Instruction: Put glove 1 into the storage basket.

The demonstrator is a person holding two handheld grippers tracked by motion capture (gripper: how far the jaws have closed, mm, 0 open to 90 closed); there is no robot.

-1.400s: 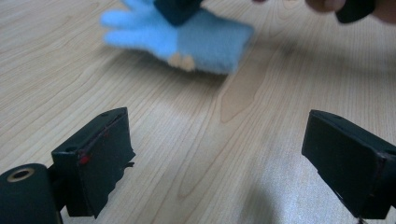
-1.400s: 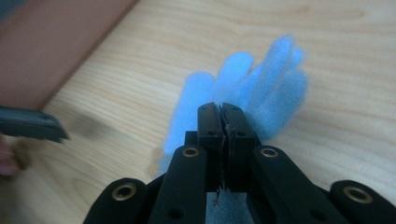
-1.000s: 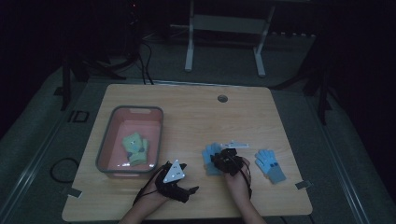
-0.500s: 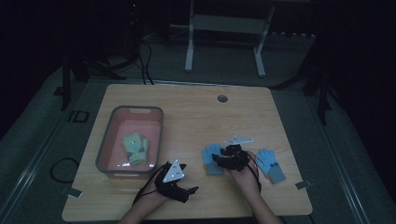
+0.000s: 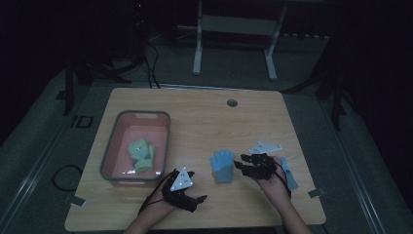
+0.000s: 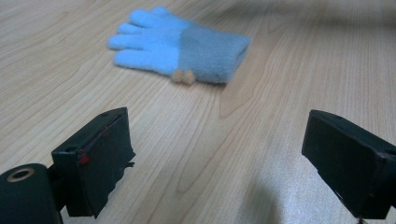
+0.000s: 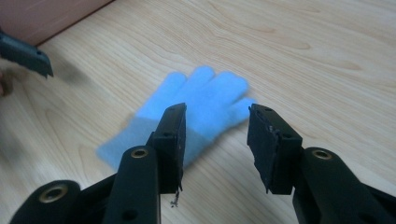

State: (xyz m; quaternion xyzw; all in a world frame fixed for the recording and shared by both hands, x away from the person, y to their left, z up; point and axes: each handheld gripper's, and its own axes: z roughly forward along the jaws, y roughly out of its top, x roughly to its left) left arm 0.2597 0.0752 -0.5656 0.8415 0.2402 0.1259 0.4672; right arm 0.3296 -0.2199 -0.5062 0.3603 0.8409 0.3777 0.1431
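Both pairs of jaws stand apart with nothing between them. Ahead of my left gripper (image 6: 219, 163), wide open, the blue glove (image 6: 180, 46) lies flat on the table (image 6: 299, 60). My right gripper (image 7: 217, 140), just closing slightly, hovers above that glove, its fingers beyond my tips.
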